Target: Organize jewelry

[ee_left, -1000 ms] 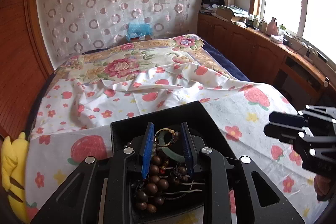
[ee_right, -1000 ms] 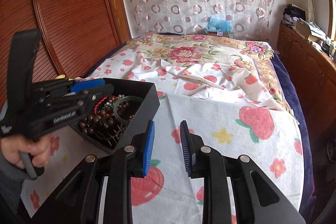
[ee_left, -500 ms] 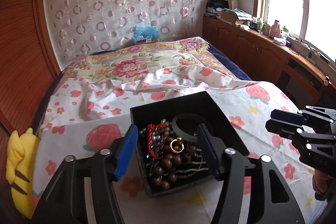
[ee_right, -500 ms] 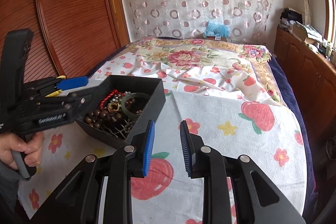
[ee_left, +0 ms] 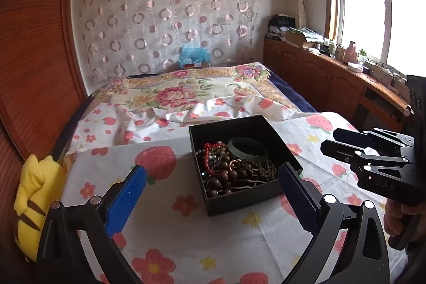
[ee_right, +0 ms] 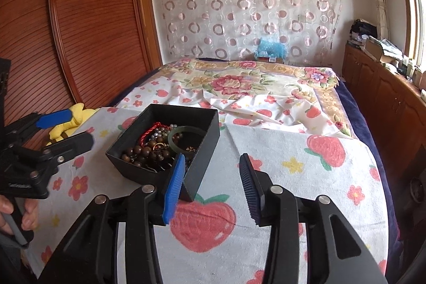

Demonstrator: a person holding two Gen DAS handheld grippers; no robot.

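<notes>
In black box (ee_left: 241, 127), tangled jewelry (ee_left: 234, 172) indistinct

Circle-patterned curtain (ee_left: 165, 25) behind the bed (ee_left: 186, 95); wooden cabinets (ee_left: 314, 76) under a bright window (ee_left: 372, 7); ribbed wood wardrobe (ee_right: 87, 25).

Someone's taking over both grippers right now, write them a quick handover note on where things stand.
Left gripper: open wide, empty, in front of the black box.
Right gripper: open, empty, beside the box's near corner.
The box sits on the strawberry-print towel on the bed. Inside, tangled together: wooden bead strands, a red cord bracelet, a green bangle and a gold ring.
Done: all visible jewelry is in the box.
Left: sorting or untangling, if wanted; nothing is gripped.
</notes>
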